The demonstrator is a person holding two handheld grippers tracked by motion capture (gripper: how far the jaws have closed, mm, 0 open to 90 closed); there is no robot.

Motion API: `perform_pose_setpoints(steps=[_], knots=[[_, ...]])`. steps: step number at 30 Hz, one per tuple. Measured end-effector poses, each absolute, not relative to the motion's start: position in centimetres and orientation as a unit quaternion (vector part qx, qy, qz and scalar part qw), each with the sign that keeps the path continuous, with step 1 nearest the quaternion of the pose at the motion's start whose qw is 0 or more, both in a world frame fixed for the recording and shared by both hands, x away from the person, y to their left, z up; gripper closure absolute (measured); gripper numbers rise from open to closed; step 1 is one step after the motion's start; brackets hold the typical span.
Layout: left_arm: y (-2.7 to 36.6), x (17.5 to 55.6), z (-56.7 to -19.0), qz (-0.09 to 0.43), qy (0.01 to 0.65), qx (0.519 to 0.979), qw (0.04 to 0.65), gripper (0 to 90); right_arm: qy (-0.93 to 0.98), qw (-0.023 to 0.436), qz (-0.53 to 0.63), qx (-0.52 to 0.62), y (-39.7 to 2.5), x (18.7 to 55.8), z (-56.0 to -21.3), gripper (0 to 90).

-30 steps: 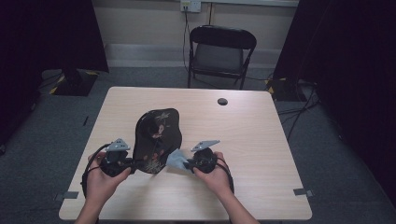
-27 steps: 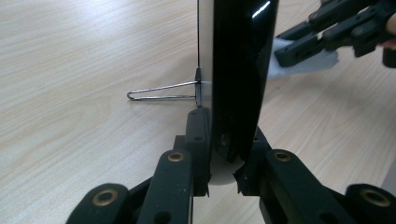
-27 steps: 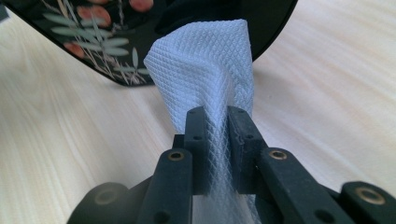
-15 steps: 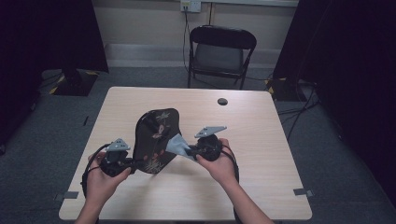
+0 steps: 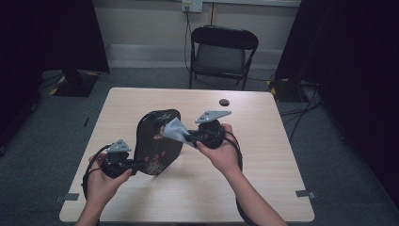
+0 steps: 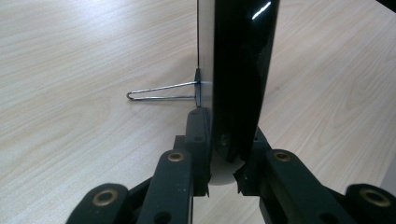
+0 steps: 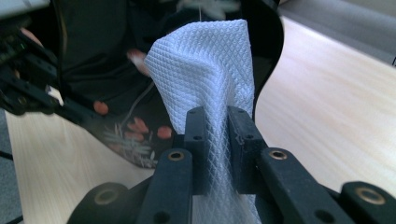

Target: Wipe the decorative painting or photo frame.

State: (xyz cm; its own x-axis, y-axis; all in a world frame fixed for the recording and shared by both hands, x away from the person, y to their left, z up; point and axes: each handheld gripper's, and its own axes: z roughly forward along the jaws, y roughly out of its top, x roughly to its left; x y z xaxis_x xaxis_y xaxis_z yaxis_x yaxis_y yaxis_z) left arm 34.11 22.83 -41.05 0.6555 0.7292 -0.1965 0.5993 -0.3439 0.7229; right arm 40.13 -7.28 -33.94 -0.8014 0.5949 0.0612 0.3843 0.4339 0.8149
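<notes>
Tray (image 5: 155, 141), clamped upright at its edge by the left gripper (image 6: 223, 175), could tip if the right gripper (image 7: 217, 154), pinching the cloth (image 7: 210, 70), pushes hard.

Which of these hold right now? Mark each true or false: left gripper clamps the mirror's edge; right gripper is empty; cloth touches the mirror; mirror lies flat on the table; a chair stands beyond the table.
1. The left gripper clamps the mirror by its edge. True.
2. The right gripper is empty. False: it is shut on the cloth.
3. The cloth touches the mirror. True.
4. The mirror lies flat on the table. False: it is held upright.
5. A chair stands beyond the table. True.
</notes>
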Motion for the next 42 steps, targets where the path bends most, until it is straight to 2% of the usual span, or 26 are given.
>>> perform_pose_setpoints(steps=[9,16,29,42], knots=[[22.8,34.1,-41.0,0.082,0.407,0.815,0.403,78.7,0.83,0.127,0.466,0.278,-6.0,40.3,-31.0,79.8],[22.8,34.1,-41.0,0.08,0.405,0.818,0.401,78.7,0.829,0.135,0.471,0.271,-4.6,40.6,-30.1,79.8],[22.9,34.2,-41.1,0.08,0.403,0.818,0.401,78.7,0.834,0.127,0.461,0.277,-4.5,40.8,-31.7,79.8],[22.9,34.2,-41.1,0.08,0.402,0.819,0.401,78.7,0.843,0.109,0.443,0.285,-4.6,40.3,-35.4,79.8]])
